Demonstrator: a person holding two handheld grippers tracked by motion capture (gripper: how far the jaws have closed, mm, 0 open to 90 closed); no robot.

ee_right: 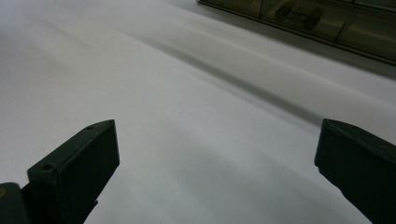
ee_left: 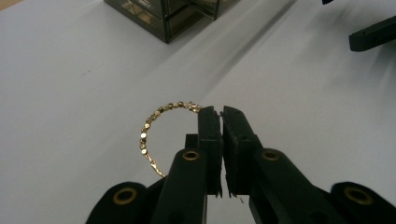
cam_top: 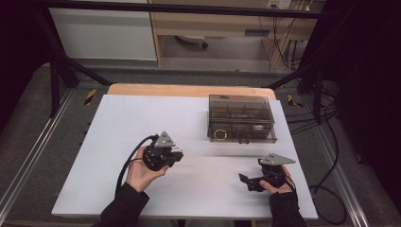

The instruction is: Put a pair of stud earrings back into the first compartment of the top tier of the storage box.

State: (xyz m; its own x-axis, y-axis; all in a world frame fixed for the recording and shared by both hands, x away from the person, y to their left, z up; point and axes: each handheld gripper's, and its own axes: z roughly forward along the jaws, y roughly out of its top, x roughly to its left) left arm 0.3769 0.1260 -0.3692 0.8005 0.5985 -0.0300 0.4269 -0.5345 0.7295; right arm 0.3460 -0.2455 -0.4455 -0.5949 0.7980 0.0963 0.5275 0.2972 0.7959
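White counter (cam_top: 142, 142), wood edge showing at its far side. Smoked-clear compartment box (cam_top: 241, 118) sits on the far right part of the counter, lid shut, dividers visible through the walls; a gold ring shape shows at its near left corner in the high view. Left gripper (ee_left: 219, 112) is held above the counter's near left-centre, jaws clenched on a gold bracelet (ee_left: 154, 126). Right gripper (ee_right: 215, 154) low over the near right part of the counter, jaws released and spread wide, nothing between them, well apart from the left gripper. Bracelet: thin open hoop of small, flat, faceted gold beads strung close together, shiny, curving out to the left of the jaws and clear of the counter; the jaw tips pinch its upper end, and the lower end runs behind the left jaw.
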